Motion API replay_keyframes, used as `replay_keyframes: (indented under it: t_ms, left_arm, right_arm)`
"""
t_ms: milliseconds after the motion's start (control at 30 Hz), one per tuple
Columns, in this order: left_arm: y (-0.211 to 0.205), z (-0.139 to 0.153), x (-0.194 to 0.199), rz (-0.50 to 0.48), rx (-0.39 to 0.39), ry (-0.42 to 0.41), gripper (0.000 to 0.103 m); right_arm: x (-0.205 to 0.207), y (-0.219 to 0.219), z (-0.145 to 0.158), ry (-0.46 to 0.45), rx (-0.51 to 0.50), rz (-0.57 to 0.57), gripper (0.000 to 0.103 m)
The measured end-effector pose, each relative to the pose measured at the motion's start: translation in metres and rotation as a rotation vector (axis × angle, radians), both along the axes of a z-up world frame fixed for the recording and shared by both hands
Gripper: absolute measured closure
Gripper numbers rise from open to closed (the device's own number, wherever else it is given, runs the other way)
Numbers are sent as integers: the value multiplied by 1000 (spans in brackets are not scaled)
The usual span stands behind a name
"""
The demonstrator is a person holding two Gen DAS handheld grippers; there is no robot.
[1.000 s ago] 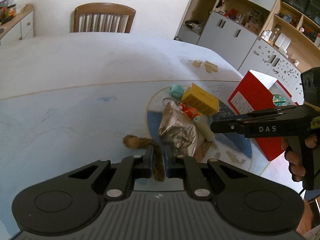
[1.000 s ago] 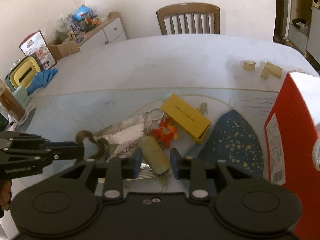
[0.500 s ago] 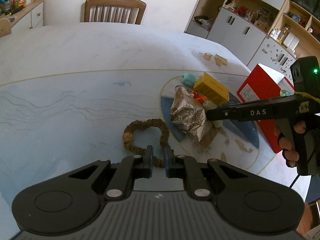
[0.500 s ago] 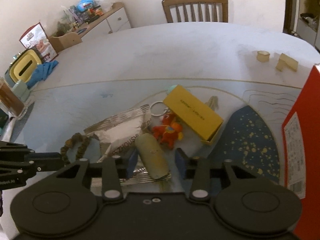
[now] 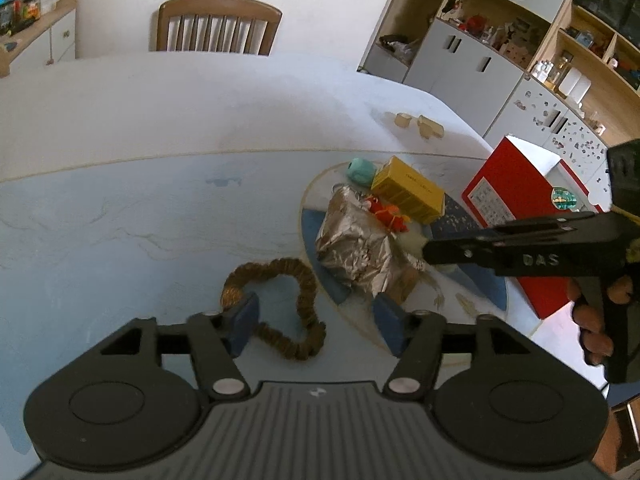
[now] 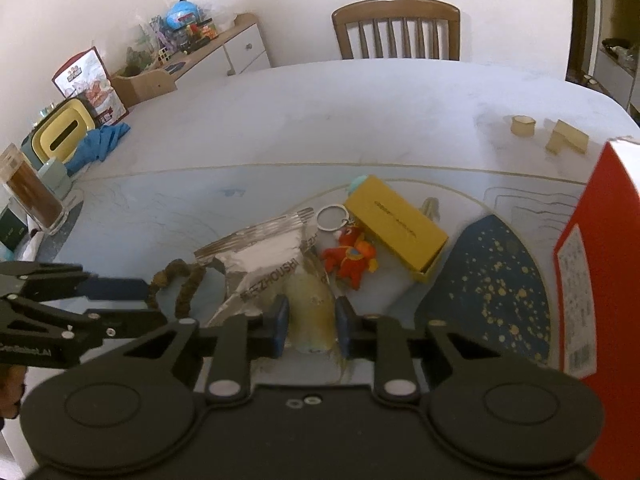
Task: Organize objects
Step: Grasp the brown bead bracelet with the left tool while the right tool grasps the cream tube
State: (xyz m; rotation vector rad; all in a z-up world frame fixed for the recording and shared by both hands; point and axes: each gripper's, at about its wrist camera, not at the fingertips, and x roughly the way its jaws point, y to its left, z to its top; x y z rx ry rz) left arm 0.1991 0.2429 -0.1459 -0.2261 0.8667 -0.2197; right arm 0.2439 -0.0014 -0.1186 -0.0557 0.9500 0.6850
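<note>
A brown scrunchie lies loose on the table between the spread fingers of my left gripper, whose jaws are opening and do not touch it. My right gripper is closing on a pale yellow soft roll, and both blue pads press its sides. The roll lies beside a silver foil bag. A red plush keychain and a yellow box lie just beyond. In the left wrist view the right gripper reaches in from the right over the foil bag.
An open red box stands at the right table edge. A teal object sits behind the yellow box. Two small wooden blocks lie farther back. A chair stands at the far side, and containers crowd the left end.
My left gripper has let go of the scrunchie and opened wide; the scrunchie now lies flat on the table. My right gripper has narrowed onto the pale roll.
</note>
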Motion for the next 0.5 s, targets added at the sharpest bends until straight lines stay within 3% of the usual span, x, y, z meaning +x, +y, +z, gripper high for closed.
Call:
replay_keyframes:
  t_ms: [200,267,400,467,500]
  left_arm:
    - [3,-9,6,19,64,23,33]
    - [6,-12,8,29,77,29,33]
    - [2,-19,13,24,101,45,33]
    - [0,-20,14,24,114,42,33]
    - [-1,-21,15,27,120,40,32]
  right_arm:
    - [-8,-9,-1,10,-12,2,84]
    - [-10,-12,-3,33,-21,3,102]
    - [-17,-20,-8,36,-25,6,98]
    - [-18,-22,-9,38,-27,-1,78]
    - [-18,-23,-8,32,-32,1,77]
